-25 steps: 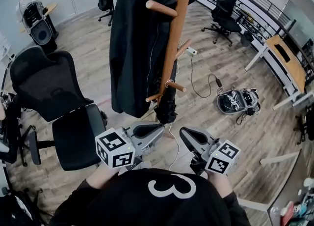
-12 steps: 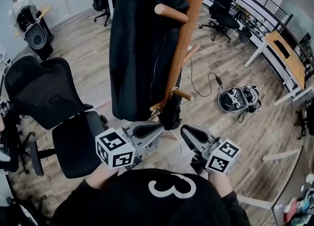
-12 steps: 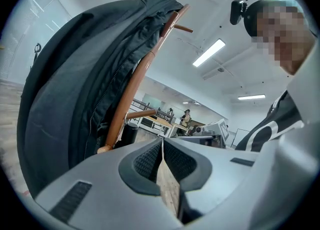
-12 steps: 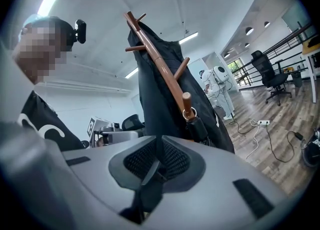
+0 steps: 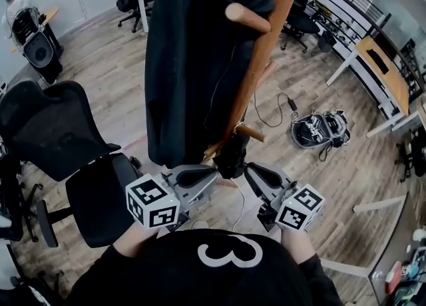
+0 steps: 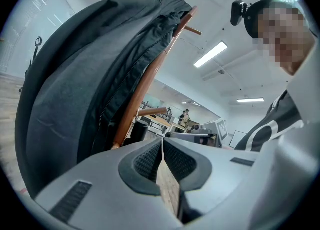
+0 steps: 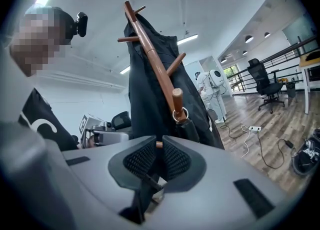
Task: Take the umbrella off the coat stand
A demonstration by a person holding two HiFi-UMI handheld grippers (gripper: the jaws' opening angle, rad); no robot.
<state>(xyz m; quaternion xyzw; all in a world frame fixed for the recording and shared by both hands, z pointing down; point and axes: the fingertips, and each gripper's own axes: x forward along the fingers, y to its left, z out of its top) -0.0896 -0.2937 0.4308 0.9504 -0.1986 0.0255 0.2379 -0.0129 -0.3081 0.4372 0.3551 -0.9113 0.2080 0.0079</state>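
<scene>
Umbrella point(image 5: 231, 155) first: it is the small black folded bundle hanging just ahead of your fingertips, between the two grippers and a little nearer the right one. A silver ring point(image 7: 179, 115) at its top sits round a low peg point(image 7: 176, 100) of the coat stand point(image 5: 266, 38), up and ahead of your right fingers. A long black coat point(image 5: 180, 65) hangs on the stand too, ahead of your left fingers and above them.

Your left gripper point(image 6: 162, 143) has its fingers pressed together with nothing in them. Your right gripper point(image 7: 158, 141) is the same: pads together, nothing pinched. So you do not hold the umbrella yet.

To do this step well, I think you should spread your right fingers before you reach the bundle. Put one finger on each side of it, just under the ring, and squeeze. The peg tilts up, so lift up and out along it until the ring slides off the tip. Do not pull down, as the ring may catch and the stand could tip.

No box or bin stands near your fingers. A dark bag point(image 5: 319, 130) lies on the floor, well off to the right of your right fingers. You cannot tell what is in it.
</scene>
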